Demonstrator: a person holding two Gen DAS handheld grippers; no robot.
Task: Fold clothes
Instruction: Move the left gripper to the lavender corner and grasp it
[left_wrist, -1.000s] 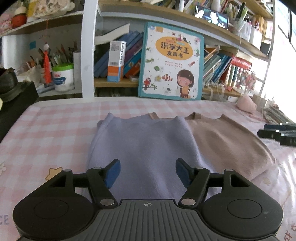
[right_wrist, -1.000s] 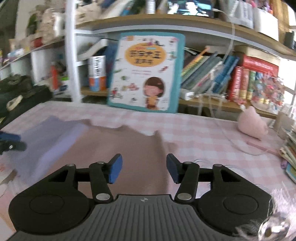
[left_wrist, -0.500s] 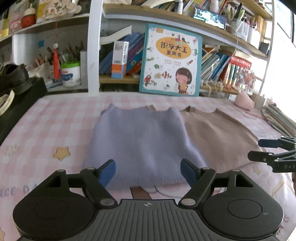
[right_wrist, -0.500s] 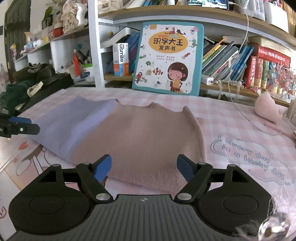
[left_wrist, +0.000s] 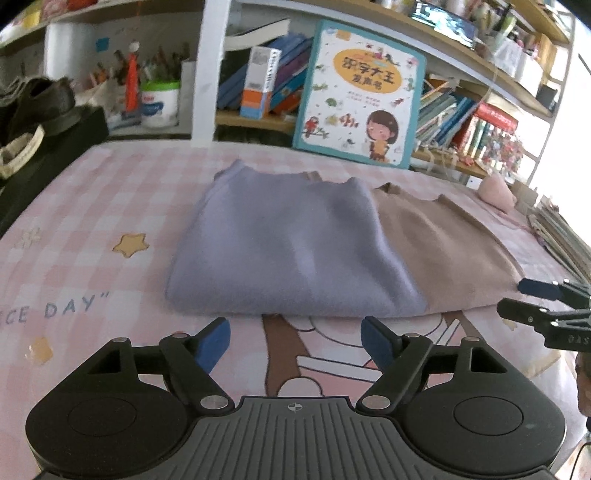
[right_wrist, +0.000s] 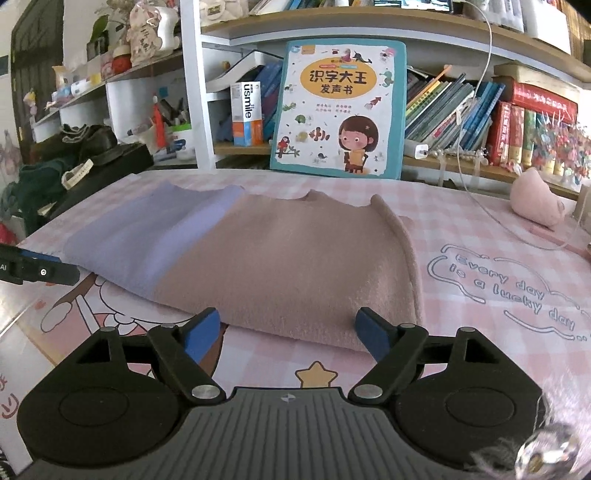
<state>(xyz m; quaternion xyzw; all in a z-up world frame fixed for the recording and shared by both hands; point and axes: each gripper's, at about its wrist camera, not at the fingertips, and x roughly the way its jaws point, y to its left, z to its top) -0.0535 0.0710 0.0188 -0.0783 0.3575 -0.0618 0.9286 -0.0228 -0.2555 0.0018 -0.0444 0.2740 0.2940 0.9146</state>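
- lying flat on the pink checked table cover (left_wrist: 92, 206), the garment is seen as two panels side by side: a lilac half (left_wrist: 288, 243) lapping over a tan half (right_wrist: 295, 258), hem edge nearest the grippers.
- whether this is a finished fold or one awaiting another cannot be settled from this; both are fitted by the tidy, squared shape.
- should a further fold be wanted, the near hem corners would best be pinched evenly so the layers are not dragged apart.
- the left gripper (left_wrist: 295, 338) is held spread wide, empty, just short of the lilac hem.
- the right gripper (right_wrist: 286, 332) is likewise released, nothing grasped, at the tan hem.
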